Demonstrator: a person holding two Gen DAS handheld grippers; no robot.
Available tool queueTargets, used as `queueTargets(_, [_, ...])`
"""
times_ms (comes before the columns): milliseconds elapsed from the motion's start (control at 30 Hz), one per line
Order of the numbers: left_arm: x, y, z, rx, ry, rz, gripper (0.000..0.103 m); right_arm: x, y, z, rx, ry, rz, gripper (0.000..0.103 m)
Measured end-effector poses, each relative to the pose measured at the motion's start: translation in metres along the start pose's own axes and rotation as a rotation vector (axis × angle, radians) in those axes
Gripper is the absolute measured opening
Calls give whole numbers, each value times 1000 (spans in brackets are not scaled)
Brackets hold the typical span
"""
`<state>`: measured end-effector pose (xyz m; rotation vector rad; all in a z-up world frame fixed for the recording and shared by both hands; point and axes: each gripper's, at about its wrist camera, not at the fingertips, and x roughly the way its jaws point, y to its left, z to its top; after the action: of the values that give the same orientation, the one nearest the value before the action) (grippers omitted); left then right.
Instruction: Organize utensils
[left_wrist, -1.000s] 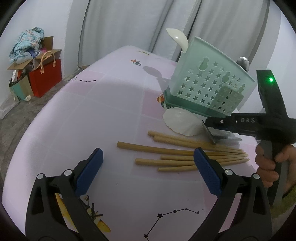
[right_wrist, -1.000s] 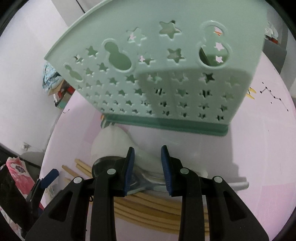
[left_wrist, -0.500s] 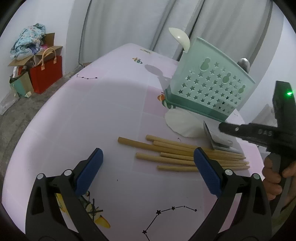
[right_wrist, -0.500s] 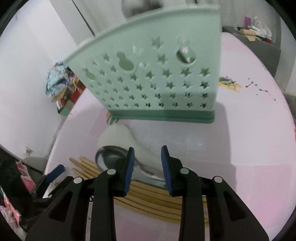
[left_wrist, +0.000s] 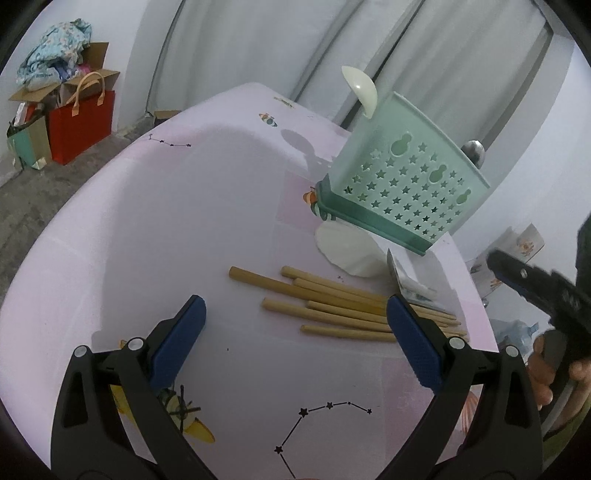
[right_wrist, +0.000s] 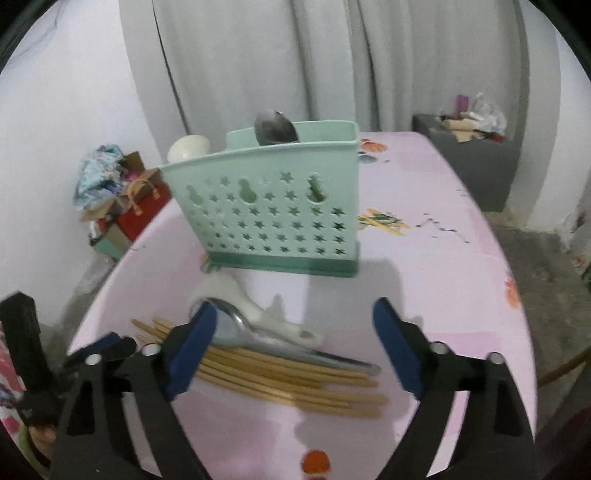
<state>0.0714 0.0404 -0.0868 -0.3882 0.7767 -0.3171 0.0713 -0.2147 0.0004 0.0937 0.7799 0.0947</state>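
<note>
Tablecloth in pink carries a mint caddy holding two spoons; before it lie bamboo chopsticks, a white ladle and a metal spoon. Left gripper and right gripper both gape wide, holding nothing.

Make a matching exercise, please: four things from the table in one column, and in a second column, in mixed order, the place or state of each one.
Things:
1. metal spoon on the table
2. bamboo chopsticks
3. white spoon in the holder
4. right gripper

Places or states:
A. stands upright in the green utensil holder, bowl end up
B. open, holding nothing
C. lies across the chopsticks, beside a white spoon on the table
D. lie in a loose bundle on the pink tablecloth

Pairs: 1-C, 2-D, 3-A, 4-B
</note>
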Motion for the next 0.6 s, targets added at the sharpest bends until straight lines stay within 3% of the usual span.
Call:
queueTargets(133, [0, 1, -1, 24, 7, -22, 95, -9, 2, -12, -58, -2, -95, 96])
queueTargets(300, [2, -1, 1, 43, 19, -19, 95, -9, 7, -25, -123, 12, -174, 96])
queueTargets(433, [2, -2, 1, 50, 26, -14, 95, -14, 4, -30, -112, -10, -136, 96])
queueTargets(600, [0, -1, 1, 44, 28, -17, 95, -22, 6, -31, -73, -63, 11, 96])
